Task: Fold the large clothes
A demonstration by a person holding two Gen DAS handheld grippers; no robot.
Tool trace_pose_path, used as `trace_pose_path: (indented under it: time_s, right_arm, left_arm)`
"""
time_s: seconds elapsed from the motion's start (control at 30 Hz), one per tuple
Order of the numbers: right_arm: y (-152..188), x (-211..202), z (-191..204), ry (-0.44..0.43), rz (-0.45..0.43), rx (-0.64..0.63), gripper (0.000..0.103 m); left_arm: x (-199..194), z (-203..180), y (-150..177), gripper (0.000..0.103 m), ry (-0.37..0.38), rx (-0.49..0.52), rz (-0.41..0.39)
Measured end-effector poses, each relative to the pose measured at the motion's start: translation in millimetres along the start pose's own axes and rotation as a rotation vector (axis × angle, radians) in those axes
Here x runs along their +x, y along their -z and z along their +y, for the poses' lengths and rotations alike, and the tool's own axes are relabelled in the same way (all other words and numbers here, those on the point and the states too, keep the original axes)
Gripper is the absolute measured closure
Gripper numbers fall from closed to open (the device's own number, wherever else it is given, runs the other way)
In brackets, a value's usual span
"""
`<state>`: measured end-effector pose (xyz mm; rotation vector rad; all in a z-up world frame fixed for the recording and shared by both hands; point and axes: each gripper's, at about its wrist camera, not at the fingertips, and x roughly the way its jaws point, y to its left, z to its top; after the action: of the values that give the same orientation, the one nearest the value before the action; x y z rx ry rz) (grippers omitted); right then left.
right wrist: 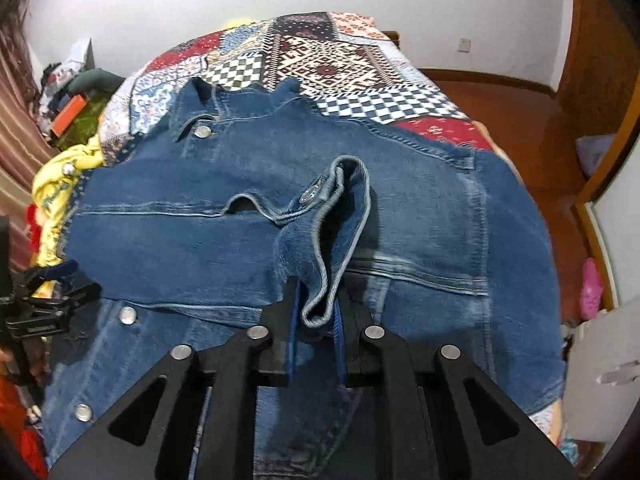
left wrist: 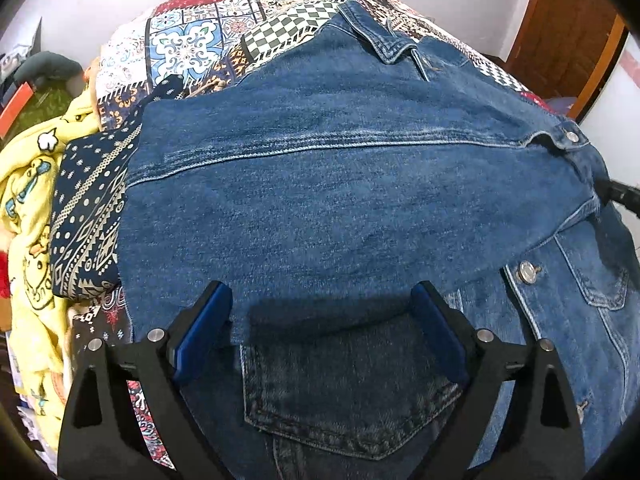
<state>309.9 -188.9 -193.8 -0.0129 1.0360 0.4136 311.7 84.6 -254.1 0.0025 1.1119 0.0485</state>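
A blue denim jacket (right wrist: 224, 240) lies spread across a bed covered with a patchwork quilt (right wrist: 344, 60), one sleeve folded across its body. The right tool (right wrist: 316, 316) tilts steeply down over the jacket's middle, its jaws nearly closed and pinching the sleeve cuff (right wrist: 340, 208), which stands up in a curled fold between the pads. The left tool (left wrist: 322, 332) also points steeply downward, over a flat stretch of denim beside a chest pocket (left wrist: 344, 404); its jaws stand wide apart, blue pads (left wrist: 200, 336) clear of the cloth and gripping nothing. A yellow printed garment (left wrist: 36, 240) lies heaped at the bed's edge.
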Motion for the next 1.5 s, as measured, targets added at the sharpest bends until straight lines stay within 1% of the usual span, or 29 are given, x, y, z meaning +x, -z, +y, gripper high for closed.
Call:
trace_pose_path:
  time_s: [0.1, 0.17, 0.2, 0.27, 0.3, 0.33, 0.37, 0.43, 0.6, 0.7, 0.77, 0.83, 0.93, 1.03, 1.1, 1.2, 1.23, 1.27, 1.3, 1.33, 1.37, 1.4, 1.43, 1.47, 1.5]
  right_arm:
    - [0.8, -7.6, -5.1, 0.049, 0.005, -0.003, 0.077]
    - [2.1, -17.7, -12.0, 0.057, 0.014, 0.010, 0.056]
    - [2.5, -22.4, -14.7, 0.057, 0.008, 0.020, 0.051]
    - [5.1, -42.2, -25.4, 0.053, -0.034, 0.050, 0.035]
    - [5.2, -49.3, -28.9, 0.059, -0.049, 0.063, 0.031]
    - [6.4, -59.2, -35.7, 0.072, -0.070, 0.085, 0.024]
    - [7.9, -68.4, -43.6, 0.088, -0.087, 0.112, 0.019]
    - [10.6, -80.6, -58.3, 0.097, -0.108, 0.163, 0.018]
    - [28.7, -89.4, -105.2, 0.089, -0.089, 0.326, 0.018]
    - [48.8, -80.2, -135.5, 0.075, -0.038, 0.437, 0.018]
    - [64.8, -67.7, -156.2, 0.043, -0.003, 0.526, 0.018]
    - [76.4, -56.4, -171.0, 0.022, 0.024, 0.597, 0.018]
    - [88.2, -34.9, -189.0, -0.035, 0.063, 0.707, 0.018]
    - [96.0, -18.7, -199.3, -0.096, 0.086, 0.779, 0.018]
    - [96.0, -10.4, -201.0, -0.104, 0.087, 0.801, 0.018]
    - [92.1, -3.8, -205.0, -0.096, 0.062, 0.825, 0.018]
    - [90.5, -2.9, -207.2, -0.087, 0.045, 0.836, 0.020]
    - [88.3, -1.3, -209.3, -0.073, 0.037, 0.846, 0.026]
    - [86.4, 0.8, -211.5, -0.061, 0.032, 0.854, 0.028]
    - [84.8, 2.3, -213.6, -0.050, 0.021, 0.869, 0.033]
    - [83.3, 2.1, -214.5, -0.036, 0.010, 0.883, 0.042]
    - [81.3, 1.4, -215.6, -0.018, 0.002, 0.890, 0.049]
    - [78.5, -1.7, -215.5, 0.026, -0.007, 0.890, 0.066]
    - [75.7, -4.3, -214.1, 0.063, -0.009, 0.885, 0.078]
    - [74.0, -7.0, -213.1, 0.077, -0.014, 0.881, 0.081]
  left_arm:
    - [-5.0, -5.6, 3.2, 0.010, -0.024, 0.018, 0.008]
    - [-9.3, -8.1, 3.6, 0.010, -0.029, 0.024, 0.006]
    - [-12.7, -9.7, 3.6, 0.010, -0.029, 0.025, -0.001]
    - [-22.1, -11.5, 1.3, 0.010, -0.028, 0.024, -0.025]
    - [-27.3, -12.1, -0.6, 0.010, -0.027, 0.020, -0.039]
    - [-33.4, -13.2, -2.8, 0.010, -0.025, 0.013, -0.054]
    - [-39.8, -14.5, -5.2, 0.010, -0.021, 0.004, -0.070]
    - [-52.4, -16.3, -10.6, 0.010, -0.003, -0.014, -0.101]
    - [-83.3, -21.3, -21.6, 0.010, 0.057, -0.058, -0.176]
    - [-96.4, -24.2, -25.2, 0.010, 0.099, -0.077, -0.211]
    - [-102.9, -28.6, -25.3, 0.010, 0.130, -0.076, -0.236]
    - [-107.3, -33.2, -24.5, 0.010, 0.142, -0.067, -0.254]
    - [-109.7, -38.4, -22.3, 0.010, 0.144, -0.049, -0.257]
    - [-107.7, -40.3, -20.4, 0.010, 0.153, -0.043, -0.241]
    - [-105.7, -40.2, -19.3, 0.010, 0.157, -0.043, -0.230]
    - [-102.7, -38.0, -18.4, 0.010, 0.155, -0.050, -0.222]
    - [-101.5, -37.0, -18.1, 0.010, 0.153, -0.054, -0.218]
    - [-100.7, -37.0, -17.2, 0.010, 0.150, -0.055, -0.216]
    - [-99.9, -36.4, -16.7, 0.010, 0.148, -0.057, -0.214]
    - [-99.0, -35.9, -15.6, 0.010, 0.147, -0.057, -0.211]
    - [-98.4, -35.5, -15.2, 0.010, 0.146, -0.057, -0.208]
    - [-98.1, -35.3, -14.3, 0.010, 0.144, -0.055, -0.207]
    - [-98.2, -34.9, -13.0, 0.010, 0.141, -0.052, -0.207]
    - [-98.4, -34.4, -11.7, 0.010, 0.136, -0.048, -0.209]
    - [-98.7, -34.1, -10.5, 0.010, 0.130, -0.045, -0.210]
